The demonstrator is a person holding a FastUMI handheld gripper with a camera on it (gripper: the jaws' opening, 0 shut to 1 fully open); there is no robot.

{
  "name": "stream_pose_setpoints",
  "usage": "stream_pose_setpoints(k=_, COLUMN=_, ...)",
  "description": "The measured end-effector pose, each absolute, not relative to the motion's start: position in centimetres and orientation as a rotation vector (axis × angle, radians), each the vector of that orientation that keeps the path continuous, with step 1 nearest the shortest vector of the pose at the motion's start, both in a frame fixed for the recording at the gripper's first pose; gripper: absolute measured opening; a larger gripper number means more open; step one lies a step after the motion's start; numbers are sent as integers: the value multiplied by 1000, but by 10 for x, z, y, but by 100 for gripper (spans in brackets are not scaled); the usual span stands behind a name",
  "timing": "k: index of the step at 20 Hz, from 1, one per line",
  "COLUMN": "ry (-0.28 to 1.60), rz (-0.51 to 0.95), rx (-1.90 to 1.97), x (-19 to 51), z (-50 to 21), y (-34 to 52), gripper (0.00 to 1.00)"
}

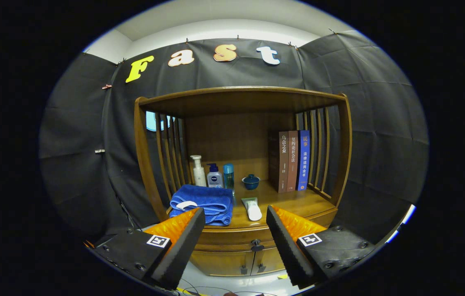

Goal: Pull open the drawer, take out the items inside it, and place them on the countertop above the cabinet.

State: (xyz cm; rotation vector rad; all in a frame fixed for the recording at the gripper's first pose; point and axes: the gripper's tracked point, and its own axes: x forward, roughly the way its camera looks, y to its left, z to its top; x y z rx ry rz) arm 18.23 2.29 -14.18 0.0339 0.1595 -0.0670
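White pump bottle, a blue pump bottle & teal bottle stand in a row; lidded blue bowl nearby; three books upright at the right slats.

Tool fingers hide the drawer's ends.

- The gripper hung before the cabinet, its fingers spread wide apart with nothing between them.
- The drawer, shut, sat under the countertop, above two small doors.
- On the countertop, a folded towel lay at the left front, a tube just right of it.
- Three bottles stood behind the towel.
- A lidded bowl sat mid-back.
- Three books stood upright at the right.
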Motion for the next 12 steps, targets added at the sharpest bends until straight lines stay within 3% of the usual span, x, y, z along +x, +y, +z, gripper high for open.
stream_pose_setpoints(k=12, ry=136, rz=-53, rx=22, x=165, z=-99, y=23, gripper=98)
